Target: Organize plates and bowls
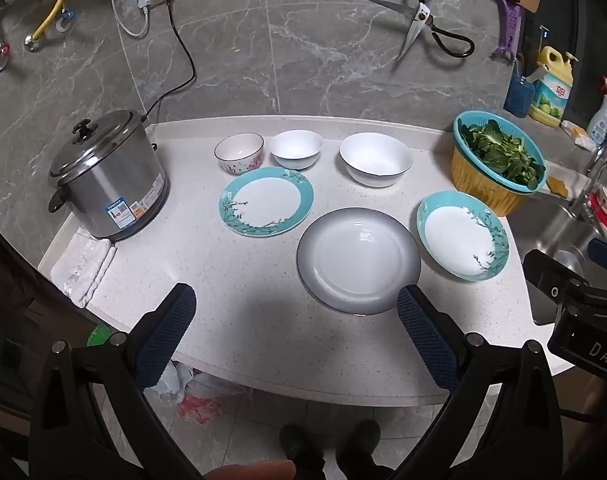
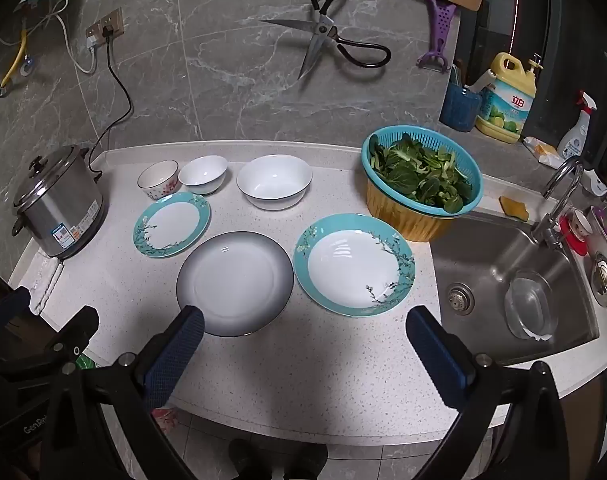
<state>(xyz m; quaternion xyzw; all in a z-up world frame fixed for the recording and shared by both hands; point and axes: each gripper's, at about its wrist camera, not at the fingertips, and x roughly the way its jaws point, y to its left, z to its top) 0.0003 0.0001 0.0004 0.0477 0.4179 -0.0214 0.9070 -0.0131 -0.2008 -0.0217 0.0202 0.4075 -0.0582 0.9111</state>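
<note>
Glossy glazed plates (image 2: 235, 282) are gleaming on the matt speckled, perhaps stone, countertop (image 2: 303, 360); the brushed-metal pot (image 1: 111, 184) is shining dully.

**Grey marble wall, speckled counter**

A grey veined tile wall (image 2: 231, 80) is seen at twelve o'clock behind a pale speckled countertop (image 2: 323, 356). A steel sink (image 2: 499, 256) is set at three o'clock. Light floor tiles (image 1: 263, 412) are glimpsed at six o'clock.

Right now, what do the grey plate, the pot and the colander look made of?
Grey plate: glazed ceramic, probably; glossy with window glare.
Pot: brushed stainless steel, by its dull metallic sheen.
Colander: moulded plastic, teal slotted basket nested in a ribbed yellow basin.
</note>
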